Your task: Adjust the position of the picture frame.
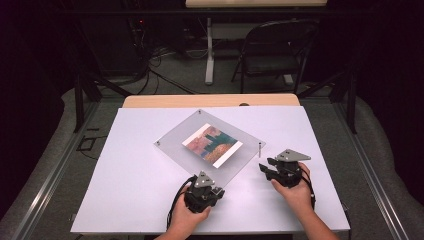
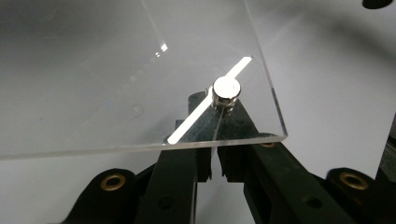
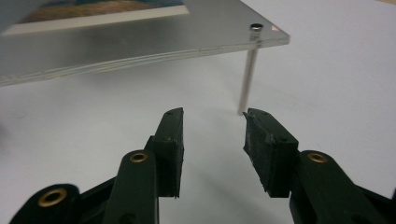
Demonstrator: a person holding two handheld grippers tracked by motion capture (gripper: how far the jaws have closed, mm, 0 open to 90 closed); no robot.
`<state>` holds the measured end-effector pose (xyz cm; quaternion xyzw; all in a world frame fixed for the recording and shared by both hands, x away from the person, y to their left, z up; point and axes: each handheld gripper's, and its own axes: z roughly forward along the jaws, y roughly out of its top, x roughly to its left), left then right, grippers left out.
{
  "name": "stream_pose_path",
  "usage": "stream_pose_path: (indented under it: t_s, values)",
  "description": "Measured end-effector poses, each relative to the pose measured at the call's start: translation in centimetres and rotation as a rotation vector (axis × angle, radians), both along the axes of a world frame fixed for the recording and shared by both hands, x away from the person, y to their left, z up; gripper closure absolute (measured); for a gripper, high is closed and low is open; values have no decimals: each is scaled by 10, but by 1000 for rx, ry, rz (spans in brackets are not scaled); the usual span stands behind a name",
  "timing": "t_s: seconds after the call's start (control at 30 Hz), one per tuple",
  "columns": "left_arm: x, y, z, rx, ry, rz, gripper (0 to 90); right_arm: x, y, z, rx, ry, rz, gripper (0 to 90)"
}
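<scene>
Fingers first: the left gripper (image 2: 212,140) has its black jaws pinched together under the near corner of the clear acrylic frame (image 1: 175,145), right below a round silver standoff cap (image 2: 226,88); whether they actually clamp the post beneath is hard to tell through the sheet. Over on the right gripper (image 3: 212,140), the matte, rough-edged rubber pads (image 3: 268,144) stand spread, grasping nothing, with a thin metal standoff leg (image 3: 247,81) just beyond the right pad at 1 o'clock.

That frame is a glossy, square-cornered transparent panel sandwiching a colourful print (image 1: 212,145) with a white border, sitting mid-table, turned diamond-wise on a smooth white board (image 1: 125,190). From above, the left gripper (image 1: 202,192) meets its 6 o'clock corner, the right gripper (image 1: 280,167) sits near the 3 o'clock corner.

Only the right gripper view reveals the panel's layered edge and that the frame is raised on the leg. A folding chair (image 1: 275,50) stands at 12 o'clock, beyond the table.
</scene>
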<state>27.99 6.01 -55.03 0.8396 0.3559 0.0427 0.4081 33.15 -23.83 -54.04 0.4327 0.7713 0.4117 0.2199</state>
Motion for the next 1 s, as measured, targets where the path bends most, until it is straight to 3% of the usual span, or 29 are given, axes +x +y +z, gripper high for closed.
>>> stream_pose_path:
  t_s: [0.27, 0.43, 0.53, 0.6, 0.8, 1.0]
  values:
    - [-2, 13, 0, -7, 6, 15, 849, 38, 13, -19, 27, 30, 16, 584]
    - [-3, 14, -1, -6, 7, 13, 849, 54, 26, -23, -28, 3, 17, 735]
    - [-3, 14, -1, -10, 6, 14, 849, 57, 24, -24, -22, -5, -1, 847]
    - [-3, 15, -1, -8, 6, 13, 849, 57, 21, -24, 0, 10, 14, 851]
    - [-4, 20, 4, -24, 8, 9, 849, 54, 20, -18, -1, -6, 39, 854]
    - [-6, 33, 11, -24, 17, -2, 849, 40, 18, -9, 4, -1, 69, 854]
